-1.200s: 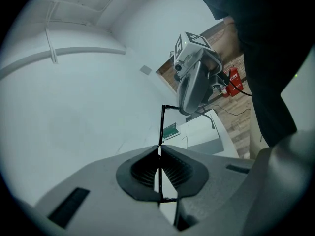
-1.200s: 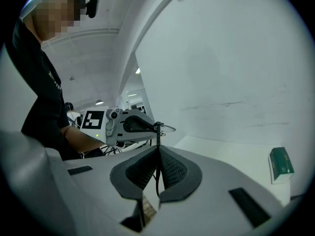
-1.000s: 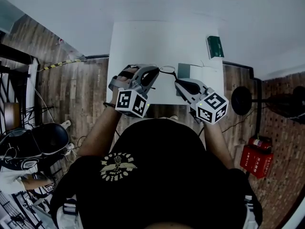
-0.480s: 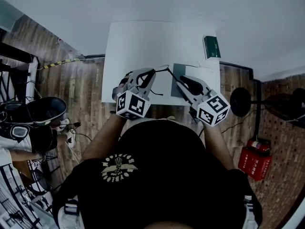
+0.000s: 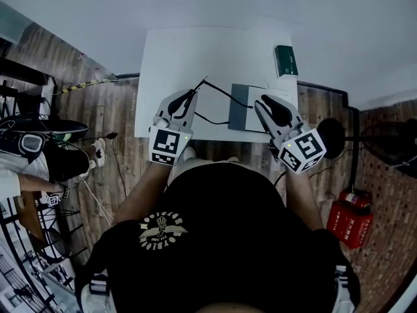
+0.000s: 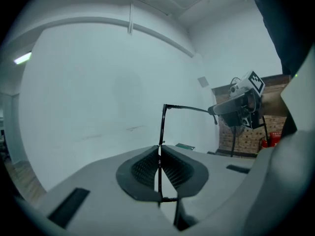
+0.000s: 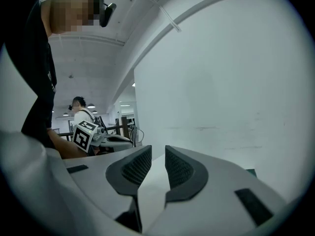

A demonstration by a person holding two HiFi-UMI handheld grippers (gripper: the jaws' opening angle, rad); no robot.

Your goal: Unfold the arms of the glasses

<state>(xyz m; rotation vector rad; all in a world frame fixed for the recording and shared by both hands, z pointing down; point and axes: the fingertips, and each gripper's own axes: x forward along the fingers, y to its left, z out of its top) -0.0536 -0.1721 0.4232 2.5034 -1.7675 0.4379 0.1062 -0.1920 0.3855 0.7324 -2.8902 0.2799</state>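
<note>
Left of the grey pad [image 5: 238, 107], over the white table [image 5: 189, 51], my left gripper [image 5: 193, 94] has the glasses [image 6: 162, 127]. The left gripper view settles it: the ribbed pads [image 6: 142, 168] are pressed together on the thin black frame, which runs straight up out of the grip. At the top of that line there's a sharp corner, and one arm [image 6: 189, 108] reaches out sideways, opened away from the frame. From the head view, that arm [image 5: 218, 89] crosses above the pad's far left corner and ends over the pad. A second thin black line [image 5: 210, 119] leaves the underside of my left gripper and heads for the pad's near left corner.

Now the other side. My right gripper [image 5: 262, 100] hangs over the pad's right part. Its jaws have just been opening, and its own view shows them standing well apart. Nothing sits between the pads [image 7: 135, 167]; only white tabletop shows through the gap. The arm's tip ends near that gripper's fingertips, and I cannot tell whether they touch. Across the pad, my left gripper [image 7: 98, 136] shows in the right gripper's view, and the right gripper [image 6: 241, 104] shows in the left one's.

Beyond the pad's far right corner, a green book [image 5: 285, 60] lies at the table's edge.
</note>
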